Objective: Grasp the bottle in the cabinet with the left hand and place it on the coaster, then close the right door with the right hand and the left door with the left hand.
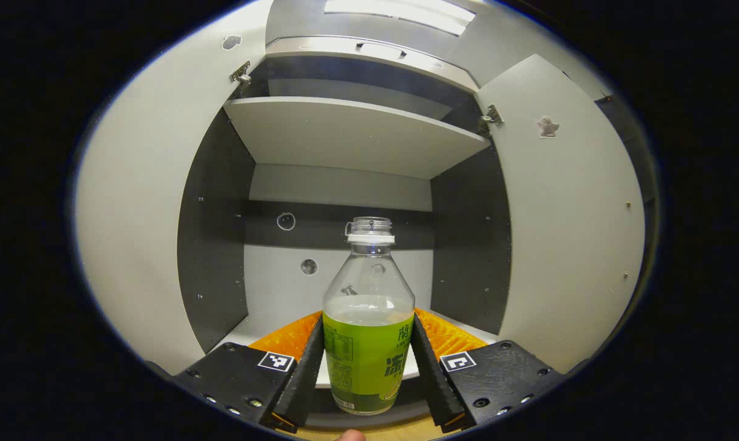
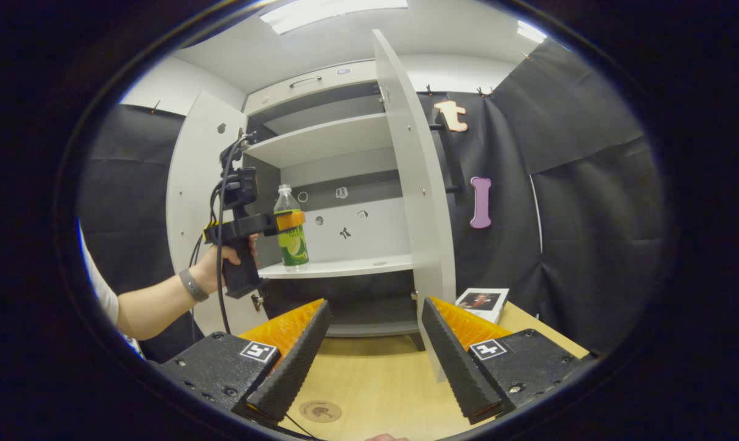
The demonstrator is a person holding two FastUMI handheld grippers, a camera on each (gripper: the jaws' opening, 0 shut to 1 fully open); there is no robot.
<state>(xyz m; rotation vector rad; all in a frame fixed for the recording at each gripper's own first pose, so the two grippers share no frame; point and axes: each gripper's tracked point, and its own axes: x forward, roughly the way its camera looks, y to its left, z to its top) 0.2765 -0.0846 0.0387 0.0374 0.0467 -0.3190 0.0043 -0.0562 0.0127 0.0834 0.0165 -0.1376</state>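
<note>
The left gripper (image 1: 367,367) is holding the bottle (image 1: 367,343) between its jaws, which are pressing on the labelled lower body from both sides; the neck, uncapped, is rising straight up above them. In the right gripper view the same left gripper (image 2: 284,223) is seen farther off, held by a hand (image 2: 225,263), with the bottle (image 2: 291,229) upright and its base sitting at or just above the front edge of the cabinet's lower shelf (image 2: 357,266); I cannot tell whether it is already lifted clear. So the grasp looks made, but the bottle is not yet out of the cabinet (image 1: 339,141).

The right gripper (image 2: 374,349) is hanging over the wooden surface (image 2: 375,380) with its jaws standing well apart and nothing between them. Below and slightly left of those jaws, near the surface's front edge, a small round coaster (image 2: 320,411) is lying bare, so the placing step is still to come. A small picture card (image 2: 483,303) is lying beyond the right jaw, near the cabinet's foot.

Both doors are standing wide open: the right door (image 2: 415,184) is rising edge-on just beyond the right gripper's jaws, and the left door (image 2: 195,184) is swung out behind the hand holding the bottle. Judging from this, what is left is carrying the bottle down to the coaster, releasing it, then swinging each door shut in turn.
</note>
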